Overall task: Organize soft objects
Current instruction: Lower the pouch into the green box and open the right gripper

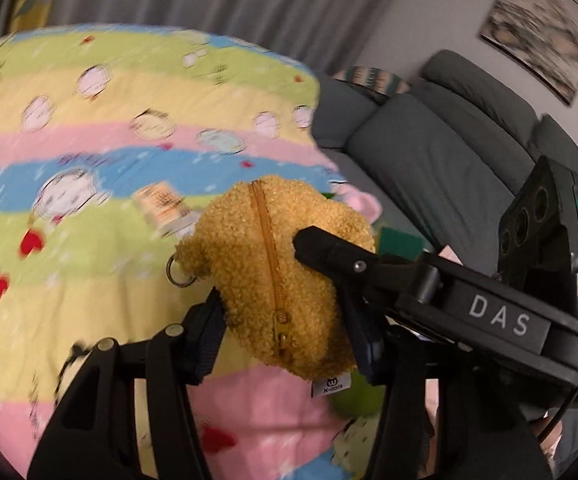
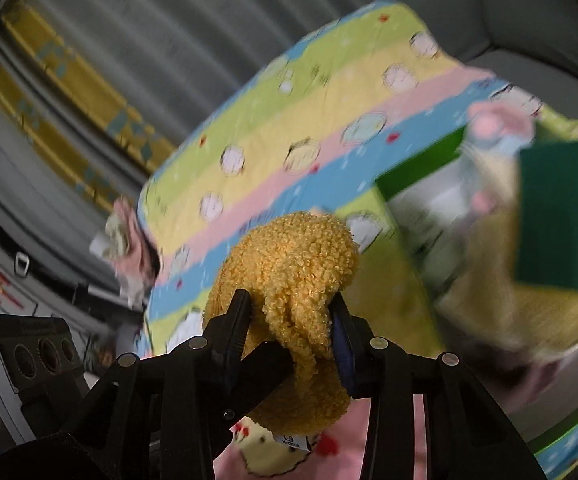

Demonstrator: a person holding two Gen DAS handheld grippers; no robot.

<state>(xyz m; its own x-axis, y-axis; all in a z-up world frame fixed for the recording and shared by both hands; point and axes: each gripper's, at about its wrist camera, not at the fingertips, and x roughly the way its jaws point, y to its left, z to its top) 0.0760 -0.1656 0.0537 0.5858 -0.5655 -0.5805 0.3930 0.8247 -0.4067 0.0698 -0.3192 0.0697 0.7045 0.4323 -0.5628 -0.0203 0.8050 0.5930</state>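
You have both grippers, left and right, squeezing the fuzzy yellow zipper pouch, so lift together gently.

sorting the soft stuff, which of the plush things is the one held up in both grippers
The fuzzy tan zip pouch, with a zipper down its middle and a metal ring. Left gripper and right gripper both clamp it, above the striped blanket.

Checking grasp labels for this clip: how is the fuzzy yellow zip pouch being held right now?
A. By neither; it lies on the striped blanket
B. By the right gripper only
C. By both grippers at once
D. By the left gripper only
C: the fuzzy yellow zip pouch sits pinched in the left gripper, while the right gripper also clamps it, above the striped blanket.
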